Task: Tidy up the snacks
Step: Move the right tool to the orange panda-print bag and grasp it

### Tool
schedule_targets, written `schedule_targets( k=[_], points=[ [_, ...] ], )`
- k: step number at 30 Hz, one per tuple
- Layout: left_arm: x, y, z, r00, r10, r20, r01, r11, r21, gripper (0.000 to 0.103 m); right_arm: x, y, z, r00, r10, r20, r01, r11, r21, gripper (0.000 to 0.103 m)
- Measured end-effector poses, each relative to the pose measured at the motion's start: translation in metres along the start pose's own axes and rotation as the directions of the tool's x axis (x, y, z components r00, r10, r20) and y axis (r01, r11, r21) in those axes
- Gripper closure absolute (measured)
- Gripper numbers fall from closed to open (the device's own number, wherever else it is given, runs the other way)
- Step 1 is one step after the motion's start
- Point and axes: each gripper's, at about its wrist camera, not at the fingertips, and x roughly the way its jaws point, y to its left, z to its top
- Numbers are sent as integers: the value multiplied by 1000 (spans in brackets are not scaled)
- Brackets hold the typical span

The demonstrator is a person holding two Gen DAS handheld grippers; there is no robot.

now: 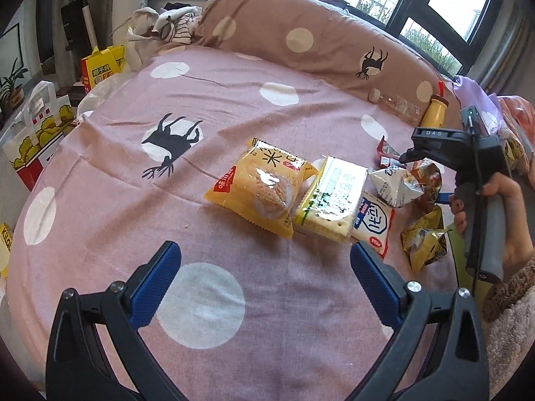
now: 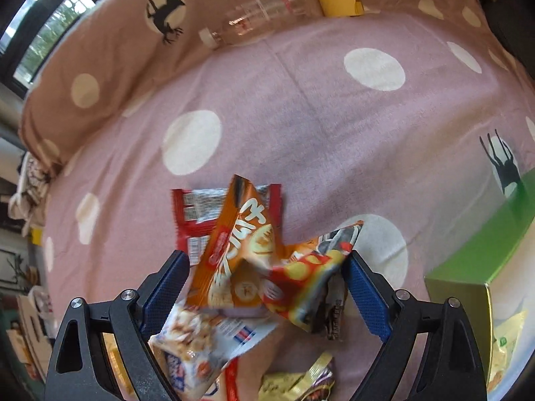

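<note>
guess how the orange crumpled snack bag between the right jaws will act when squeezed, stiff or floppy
Probably floppy: the orange snack bag is already creased and folded. Its glossy film may slip on the pads, and it looks light. It overlaps the red packet, so lifting could drag that along.

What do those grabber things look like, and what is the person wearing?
Each gripper, left gripper and right gripper, has two black plastic arms with silver bolts and ridged blue pads. Seen from the left wrist view, the right one has a grey handle and a black cable. The sleeve is fluffy, brown and cream.
</note>
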Motion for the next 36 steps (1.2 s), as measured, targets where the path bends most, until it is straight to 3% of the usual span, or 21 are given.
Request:
schedule_targets(
  k=[3, 4, 5, 11, 13, 15, 18, 20, 23, 27, 32, 36],
  points=[
    [0, 0, -1, 1000, -1, 2, 1, 1000, -1, 1, 1, -8, -2, 999, 42, 10, -42, 999, 9, 15],
    [0, 0, 0, 1000, -1, 1, 1, 1000, -2, 1, -2, -10, -3, 999, 35, 24, -35, 999, 0, 19],
    [0, 0, 0, 1000, -1, 1, 1, 1000, -3, 1, -5, -12, -3, 999, 23, 34, -23, 1000, -12, 32],
    [-3, 0, -2, 1000, 2, 8, -2, 1000, 3, 1, -37, -26, -15, 992, 101, 79, -99, 995, -30, 36],
    [-4, 1, -1, 1000, 0, 9, 0, 1000, 0, 1, -63, -30, -27, 979, 181, 98, -178, 983, -40, 36],
    [-3, 3, -1, 1000, 7, 7, -7, 1000, -11, 1, -91, -31, -47, 952, 292, 94, -286, 955, -72, 36],
    [-1, 4, 0, 1000, 11, -14, -11, 1000, -18, 2, -126, -29, -87, 910, 399, 112, -381, 912, -155, 36],
    [0, 4, -2, 999, 2, -33, -2, 1000, -18, 2, -135, -28, -113, 900, 424, 99, -400, 896, -193, 35],
    [-1, 2, -4, 998, -29, -60, 28, 1000, -7, 2, -125, -24, -152, 913, 406, 43, -386, 893, -233, 35],
    [-2, -3, -9, 996, -33, -78, 35, 999, 16, 3, -94, -21, -181, 958, 285, -46, -286, 916, -280, 35],
    [-3, -9, -13, 994, -53, -93, 56, 998, 33, 6, -78, -23, -186, 963, 253, -96, -271, 917, -292, 33],
    [-9, -16, -16, 985, -131, -112, 135, 991, 27, 10, -95, -30, -184, 957, 288, -39, -287, 912, -293, 19]
  ],
)
